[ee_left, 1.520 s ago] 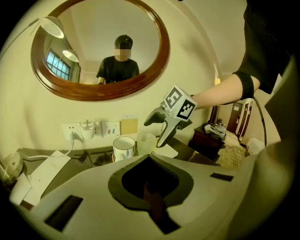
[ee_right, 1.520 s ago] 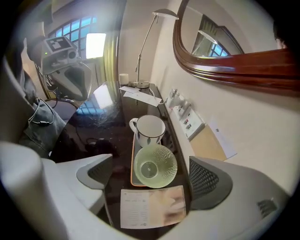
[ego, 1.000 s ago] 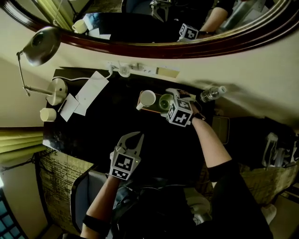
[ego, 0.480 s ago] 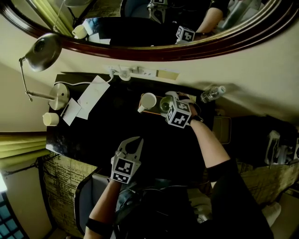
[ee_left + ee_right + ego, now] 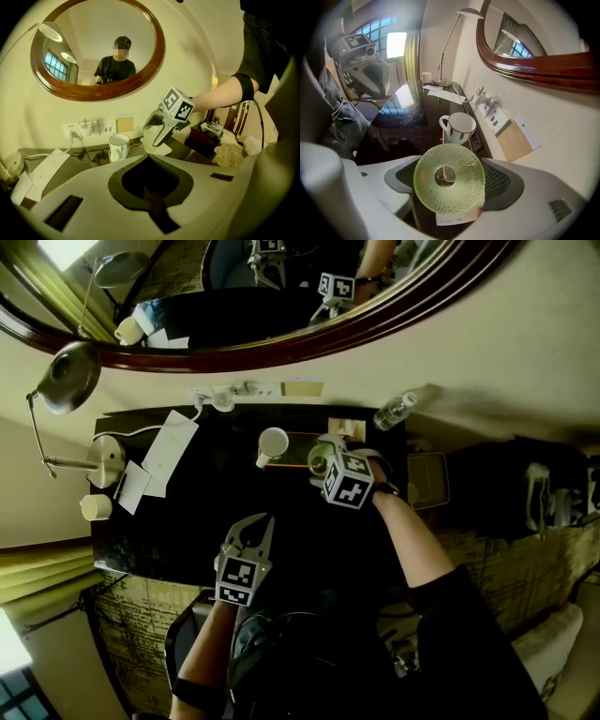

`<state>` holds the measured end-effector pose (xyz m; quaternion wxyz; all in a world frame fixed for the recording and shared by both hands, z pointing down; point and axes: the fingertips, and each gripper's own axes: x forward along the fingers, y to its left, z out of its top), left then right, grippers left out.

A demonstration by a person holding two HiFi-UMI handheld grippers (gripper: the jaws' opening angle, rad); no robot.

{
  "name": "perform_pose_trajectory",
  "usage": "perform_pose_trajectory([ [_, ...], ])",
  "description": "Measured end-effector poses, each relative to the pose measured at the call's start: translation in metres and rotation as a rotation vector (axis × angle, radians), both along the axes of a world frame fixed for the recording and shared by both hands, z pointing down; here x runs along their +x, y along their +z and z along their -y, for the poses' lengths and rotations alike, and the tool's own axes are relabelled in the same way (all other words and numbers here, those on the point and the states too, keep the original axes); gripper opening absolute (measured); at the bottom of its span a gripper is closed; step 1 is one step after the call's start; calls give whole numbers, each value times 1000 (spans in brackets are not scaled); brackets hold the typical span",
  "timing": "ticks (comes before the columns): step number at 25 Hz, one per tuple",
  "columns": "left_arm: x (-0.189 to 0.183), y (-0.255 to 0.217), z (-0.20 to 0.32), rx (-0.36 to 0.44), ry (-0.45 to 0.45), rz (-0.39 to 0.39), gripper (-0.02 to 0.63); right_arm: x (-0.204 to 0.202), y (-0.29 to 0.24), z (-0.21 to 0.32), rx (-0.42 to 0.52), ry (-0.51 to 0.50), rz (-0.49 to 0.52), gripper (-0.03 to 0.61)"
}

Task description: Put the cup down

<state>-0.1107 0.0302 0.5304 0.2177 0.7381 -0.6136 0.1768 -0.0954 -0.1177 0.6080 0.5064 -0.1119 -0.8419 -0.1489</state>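
Our right gripper (image 5: 322,458) has just been closing and pinches the green cup (image 5: 449,178), just right of the white mug (image 5: 459,127) at the far side of the dark table (image 5: 187,512). Our left gripper (image 5: 255,524) is pressed together, empty, nearer us.

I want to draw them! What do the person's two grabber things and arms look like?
Both the left gripper and the right gripper are pale grey plastic, with curved pointed jaws lined with dark dotted pads. Each carries a cube with black-and-white square markers. The person wears a black short-sleeved top.
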Motion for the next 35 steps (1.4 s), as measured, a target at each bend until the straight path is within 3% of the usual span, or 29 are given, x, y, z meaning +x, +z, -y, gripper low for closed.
perform_pose_trajectory([
  [10, 4, -11, 0, 20, 155, 35, 0, 72, -1, -48, -54, 233, -4, 402],
  [20, 7, -24, -8, -1, 244, 40, 0, 126, 29, -76, -61, 444, -23, 403],
  [31, 3, -32, -20, -11, 213, 40, 0, 136, 49, -67, -56, 526, -3, 410],
  [35, 5, -23, -24, -4, 249, 50, 0, 141, 54, -66, -41, 547, 1, 416],
])
